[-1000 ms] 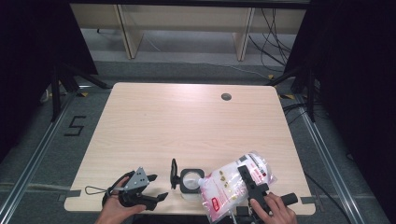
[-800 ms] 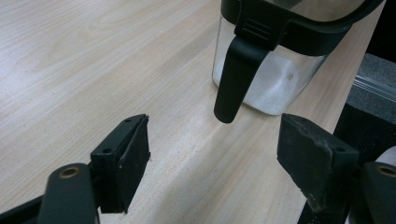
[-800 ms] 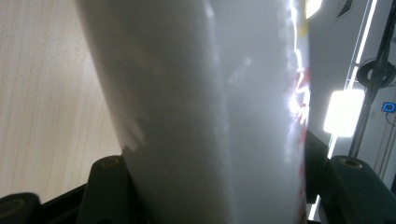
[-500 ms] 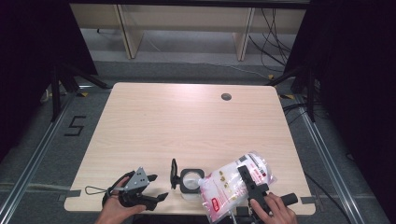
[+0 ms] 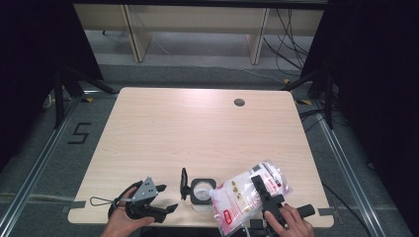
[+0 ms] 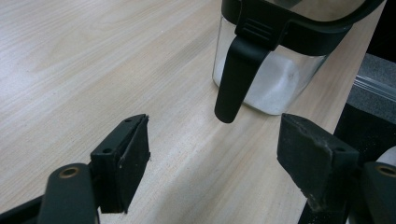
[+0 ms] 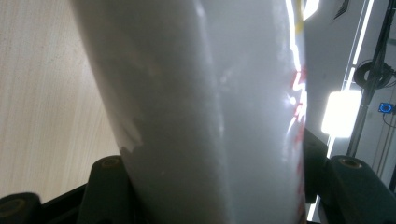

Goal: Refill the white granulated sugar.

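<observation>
The right gripper [image 5: 261,190] clamps a white bag [image 5: 242,197], tilted with one corner over the open glass jar [image 5: 200,190] at the table's [image 5: 197,128] near edge. The left gripper [image 5: 165,200] rests just left of the jar, jaws wide and empty.

**Readable marks: one floor number, the bag's print illegible**

One sign can be read – a black "5" [image 5: 79,133] taped on the grey floor [image 5: 44,163], just off the desk's [image 5: 197,128] left edge in the high view. The clear bag [image 5: 247,195] at the desk's near right corner bears red label patches and small printed marks, all too small to make out – in the right gripper view a streak of red print runs along its side, blurred past reading
</observation>
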### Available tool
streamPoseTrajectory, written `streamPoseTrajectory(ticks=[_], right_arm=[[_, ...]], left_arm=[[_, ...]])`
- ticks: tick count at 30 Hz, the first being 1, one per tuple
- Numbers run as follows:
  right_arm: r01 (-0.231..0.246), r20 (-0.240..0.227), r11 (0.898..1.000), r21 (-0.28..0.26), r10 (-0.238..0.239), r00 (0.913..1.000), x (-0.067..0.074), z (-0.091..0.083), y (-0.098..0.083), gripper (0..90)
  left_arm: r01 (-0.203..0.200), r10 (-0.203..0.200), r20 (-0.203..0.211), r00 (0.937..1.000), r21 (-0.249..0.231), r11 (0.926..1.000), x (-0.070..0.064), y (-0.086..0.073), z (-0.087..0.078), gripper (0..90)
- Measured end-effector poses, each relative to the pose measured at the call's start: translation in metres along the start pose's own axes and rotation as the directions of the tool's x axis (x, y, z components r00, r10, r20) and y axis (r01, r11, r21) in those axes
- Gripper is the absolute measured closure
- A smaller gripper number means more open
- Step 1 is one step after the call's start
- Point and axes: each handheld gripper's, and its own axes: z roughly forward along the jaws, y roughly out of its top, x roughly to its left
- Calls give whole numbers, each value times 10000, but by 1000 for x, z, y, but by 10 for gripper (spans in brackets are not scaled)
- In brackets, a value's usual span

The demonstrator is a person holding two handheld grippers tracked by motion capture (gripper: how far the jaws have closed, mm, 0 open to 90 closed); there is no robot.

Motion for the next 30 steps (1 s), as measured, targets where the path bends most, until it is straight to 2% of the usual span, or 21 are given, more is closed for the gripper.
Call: streamPoseTrajectory(ticks=[1,3,6,7,8,9,13,16,19,20,21,22,24,26,27,28,29,30], right_arm=[[-43,-45,10000,-25,43,10000,0,0,0,426],[-10,-150,9998,173,12,9999,-1,-1,1,427],[-76,26,10000,-34,76,10000,0,0,0,427],[-60,-182,9999,122,62,9998,-1,-1,0,427],[-31,-142,9999,163,33,9999,-1,-1,0,427],[-31,-141,9999,163,34,9999,-1,-1,0,428],[-53,-207,9998,170,56,9998,-1,-1,0,428],[-312,-318,9990,325,323,9990,0,-2,0,428],[-177,-166,9998,34,177,9997,-1,0,0,429],[-389,-330,9986,354,401,9987,1,-3,0,429],[-298,-327,9992,283,307,9990,0,-2,0,429],[-286,-232,9996,80,288,9993,0,-1,-1,429],[-55,-145,10000,-45,54,9999,-2,0,0,429],[-256,-242,9996,76,257,9994,-1,-1,0,429],[-315,-226,9995,65,317,9992,-1,-1,0,429],[-127,-145,9999,-15,127,9998,-2,0,0,430],[-343,-228,9994,110,346,9991,-1,-1,0,430],[-743,-348,9965,387,757,9965,2,-3,1,430]], left_arm=[[-197,197,15,9998,100,9998,1,1,-1,248],[-48,49,-96,9999,101,9999,0,0,-1,248],[-226,229,-158,9996,188,9996,1,0,0,248],[-118,120,-130,9998,97,9999,0,0,0,248],[-5,5,-68,10000,6,10000,-1,0,0,248],[-139,139,-99,9999,69,9999,0,0,0,248],[-182,185,-160,9997,166,9997,1,0,0,248],[-187,189,-147,9997,148,9997,1,0,0,248],[-97,98,-90,9999,62,9999,0,0,0,248],[-48,48,-35,10000,-60,10000,0,0,1,248],[-210,210,-59,9998,-27,9998,0,1,0,248],[-188,191,-156,9997,178,9997,1,0,0,248],[-97,98,-110,9999,86,9999,1,0,0,248],[-435,436,-79,9990,121,9990,2,1,-1,248],[-199,202,-148,9997,183,9996,2,0,0,248],[-186,188,-152,9997,162,9997,1,0,0,248],[-177,179,-142,9997,150,9997,1,0,0,248],[-67,67,-85,9999,50,10000,0,0,0,248]])
